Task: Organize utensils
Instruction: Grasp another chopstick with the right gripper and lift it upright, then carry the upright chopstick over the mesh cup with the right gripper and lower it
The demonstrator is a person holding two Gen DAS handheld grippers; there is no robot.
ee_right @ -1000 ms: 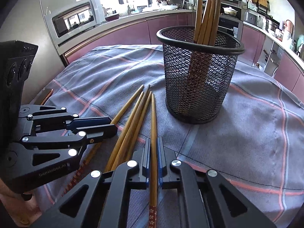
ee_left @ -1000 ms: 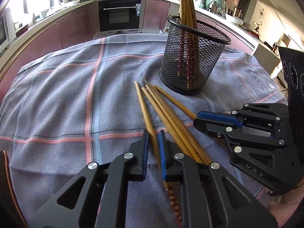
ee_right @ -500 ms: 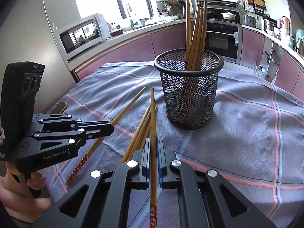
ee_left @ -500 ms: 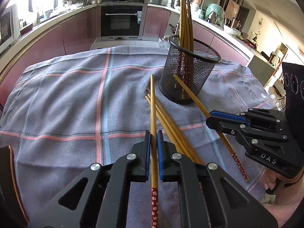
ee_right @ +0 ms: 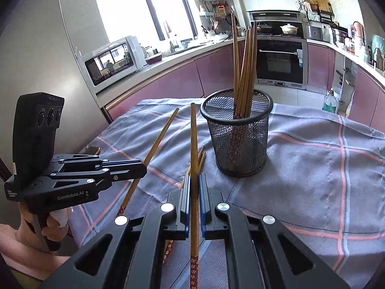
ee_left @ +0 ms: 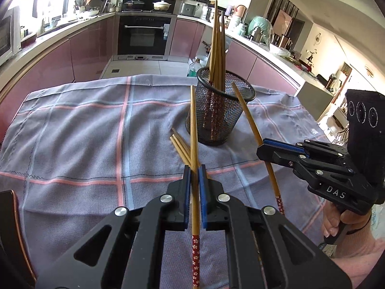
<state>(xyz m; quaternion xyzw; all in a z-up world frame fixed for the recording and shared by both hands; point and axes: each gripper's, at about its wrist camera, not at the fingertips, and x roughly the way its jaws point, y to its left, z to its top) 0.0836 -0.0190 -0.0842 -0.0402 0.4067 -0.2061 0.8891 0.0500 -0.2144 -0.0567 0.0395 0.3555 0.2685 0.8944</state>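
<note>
Two wooden chopsticks are lifted clear of the table, one in each tool. The left tool is clamped on a chopstick partway along its shaft, thin tip pointing ahead and up toward the mesh cup, red flowered end trailing back beneath the tool. The right tool pinches its own chopstick the same way, tip raised toward the cup and patterned end hanging below the fingers.

Both tools slant downward over the near side of the table, side by side. In the left view the right tool reaches in from the right, a hand around its grip; in the right view the left tool comes in from the left, held by a hand.

Several loose chopsticks lie bunched on the checked cloth just before the cup. The cup stands upright on the cloth with a bundle of chopsticks sticking out of it.
</note>
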